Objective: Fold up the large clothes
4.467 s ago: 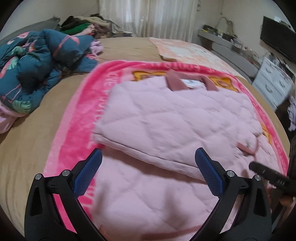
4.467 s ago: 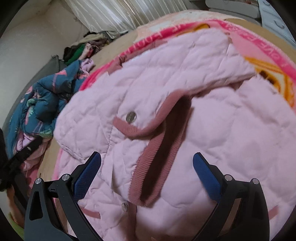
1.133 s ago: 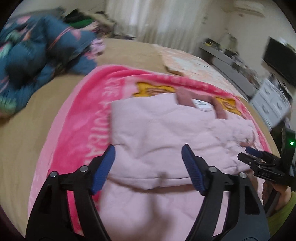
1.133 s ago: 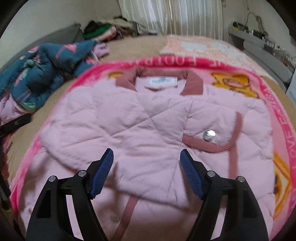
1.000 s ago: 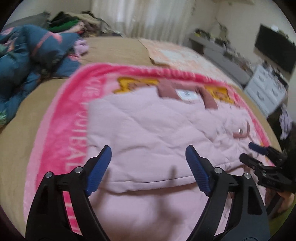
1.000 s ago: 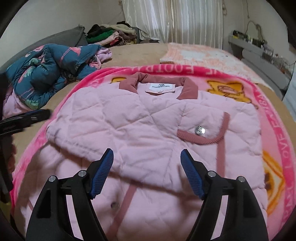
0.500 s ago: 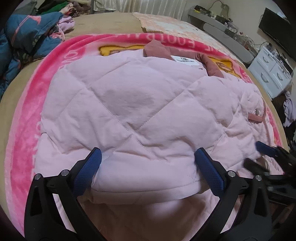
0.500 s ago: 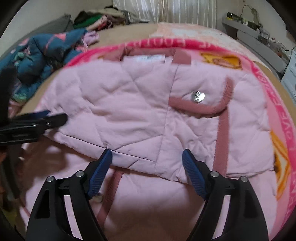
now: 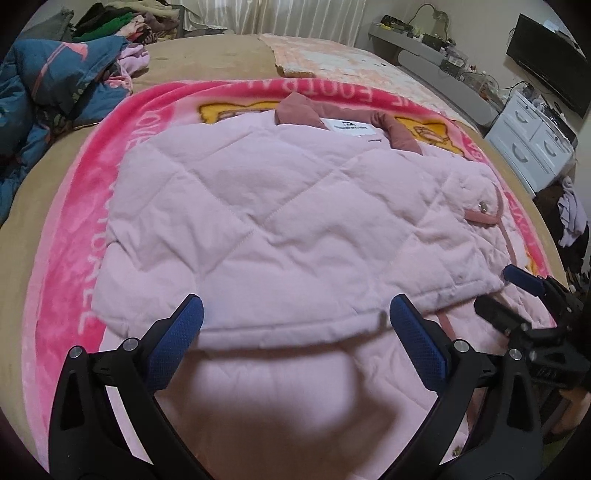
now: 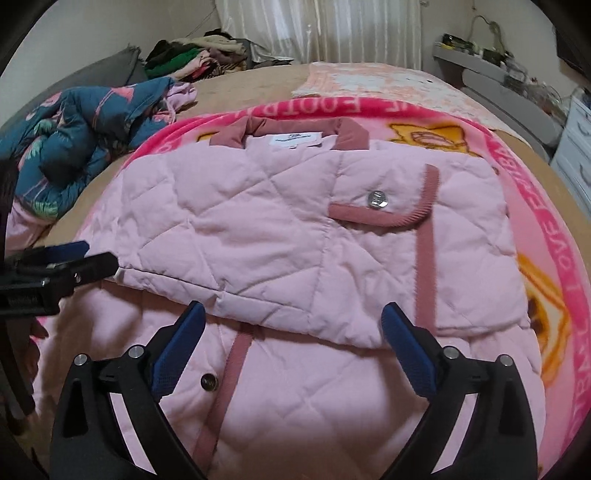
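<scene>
Garment: pink quilted jacket (image 9: 280,221), lying on the pink blanket (image 9: 92,192) spread over the bed (image 10: 255,79); collar (image 10: 288,131) toward the far side, sides folded in over the body, lower part running toward the cameras.
Handling (judged): padded and soft — light for its bulk, springy, likely to puff open again after a fold; no fragile parts seen beyond the metal snaps (image 10: 376,199).
Where to take hold (judged): the stitched edge of the folded panel (image 9: 288,328), near each end, where the layers are firm enough to pinch without slipping.
Left hand-held gripper (image 9: 295,336): jaws wide apart, just been opening; nothing clamped, the folded edge lies between and below them.
Right hand-held gripper (image 10: 291,341): jaws wide apart, just been opening; nothing clamped, hovering over the folded edge.
Bed: broad and soft — tan cover, plush blanket that may drag with the jacket.
Room: blue patterned quilt (image 10: 74,129) and a heap of clothes (image 10: 192,55) at the far left, curtains (image 10: 332,29) behind, white drawers (image 9: 535,144) and a dark screen (image 9: 546,51) to the right.
</scene>
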Motion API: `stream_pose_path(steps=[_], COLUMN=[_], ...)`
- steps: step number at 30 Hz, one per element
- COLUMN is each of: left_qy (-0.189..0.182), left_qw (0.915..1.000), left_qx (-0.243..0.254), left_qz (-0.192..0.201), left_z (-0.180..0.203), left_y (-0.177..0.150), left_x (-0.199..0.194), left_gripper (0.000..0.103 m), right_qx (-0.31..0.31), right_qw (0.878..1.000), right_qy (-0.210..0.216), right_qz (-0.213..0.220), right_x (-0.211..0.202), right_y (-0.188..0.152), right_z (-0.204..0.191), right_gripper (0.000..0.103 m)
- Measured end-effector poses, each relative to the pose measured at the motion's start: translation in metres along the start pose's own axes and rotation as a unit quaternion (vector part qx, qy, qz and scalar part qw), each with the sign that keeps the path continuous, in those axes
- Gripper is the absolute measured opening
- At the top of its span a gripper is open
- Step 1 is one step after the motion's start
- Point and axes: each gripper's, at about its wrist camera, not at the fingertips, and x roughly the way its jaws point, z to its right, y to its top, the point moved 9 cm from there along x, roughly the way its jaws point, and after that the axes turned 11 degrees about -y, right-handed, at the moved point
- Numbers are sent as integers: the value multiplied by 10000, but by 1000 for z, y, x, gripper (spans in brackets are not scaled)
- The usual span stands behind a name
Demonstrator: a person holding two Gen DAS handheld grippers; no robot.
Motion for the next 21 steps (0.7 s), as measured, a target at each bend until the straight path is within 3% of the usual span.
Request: stream_pose_path(steps=[21], left_qy=[-113], left_qw=[9992], left_qx=[73], left_qz=[366], left_z=[48], left_y=[-18], left_x=[-59], left_gripper=[95], right_qx=[127], right_qw=[9994], right_qy=[94], right_qz=[314], right_x=[-65], right_y=[-11], right_z=[20], right_gripper=[96])
